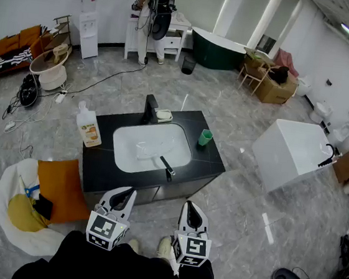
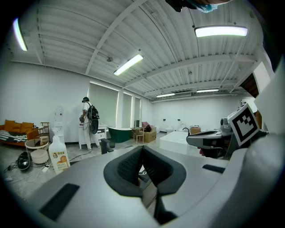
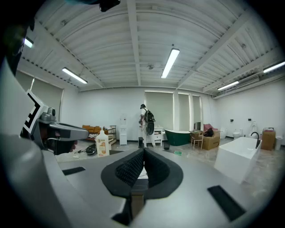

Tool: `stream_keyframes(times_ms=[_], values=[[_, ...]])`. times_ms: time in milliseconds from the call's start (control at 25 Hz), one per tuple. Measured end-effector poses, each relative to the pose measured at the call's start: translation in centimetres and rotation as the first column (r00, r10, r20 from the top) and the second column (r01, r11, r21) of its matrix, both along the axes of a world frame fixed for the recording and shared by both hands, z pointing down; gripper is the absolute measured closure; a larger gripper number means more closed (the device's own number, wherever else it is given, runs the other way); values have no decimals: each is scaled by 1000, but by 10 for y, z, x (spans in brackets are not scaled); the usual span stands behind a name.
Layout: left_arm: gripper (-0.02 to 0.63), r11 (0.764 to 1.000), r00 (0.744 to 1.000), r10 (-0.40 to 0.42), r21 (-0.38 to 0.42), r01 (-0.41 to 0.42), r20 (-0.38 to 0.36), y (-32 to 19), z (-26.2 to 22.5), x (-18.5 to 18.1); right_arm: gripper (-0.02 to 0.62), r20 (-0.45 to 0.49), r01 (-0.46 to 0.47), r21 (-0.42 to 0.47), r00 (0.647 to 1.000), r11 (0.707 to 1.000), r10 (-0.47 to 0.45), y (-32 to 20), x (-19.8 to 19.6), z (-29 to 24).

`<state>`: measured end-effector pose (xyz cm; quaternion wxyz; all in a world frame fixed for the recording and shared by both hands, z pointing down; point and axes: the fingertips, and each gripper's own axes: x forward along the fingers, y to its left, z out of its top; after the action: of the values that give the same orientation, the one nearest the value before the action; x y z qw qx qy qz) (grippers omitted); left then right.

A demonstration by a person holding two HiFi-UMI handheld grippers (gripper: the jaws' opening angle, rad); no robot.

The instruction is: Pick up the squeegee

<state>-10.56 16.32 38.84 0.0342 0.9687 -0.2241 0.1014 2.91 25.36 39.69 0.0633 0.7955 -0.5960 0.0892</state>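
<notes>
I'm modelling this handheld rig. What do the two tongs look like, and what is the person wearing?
The left tongs and right tongs have pale grey, wedge-shaped bodies with black ribbed pads at the tips. Each carries a cube with black-and-white square markers. No cables show. The person's clothing looks dark.

The left gripper (image 2: 142, 149) holds its dark jaws together, nothing between them. Beyond, a bottle (image 2: 59, 154) stands upright, and a person (image 2: 89, 122) wearing a backpack stands near a green bathtub (image 2: 119, 133).
</notes>
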Motion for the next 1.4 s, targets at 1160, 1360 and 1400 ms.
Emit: stream_keyframes(times_ms=[1160, 1360, 1400], values=[[583, 995, 995, -92, -24, 92, -23, -75, 5, -22, 583, -25, 73, -13, 997, 997, -73, -86, -9, 1], [583, 991, 992, -129, -36, 128, -13, -98, 11, -16, 583, -10, 111, -27, 994, 993, -112, -115, -1, 8], [583, 990, 991, -134, -39, 134, -11, -103, 14, -13, 583, -8, 116, -30, 993, 993, -116, -121, 2, 10]])
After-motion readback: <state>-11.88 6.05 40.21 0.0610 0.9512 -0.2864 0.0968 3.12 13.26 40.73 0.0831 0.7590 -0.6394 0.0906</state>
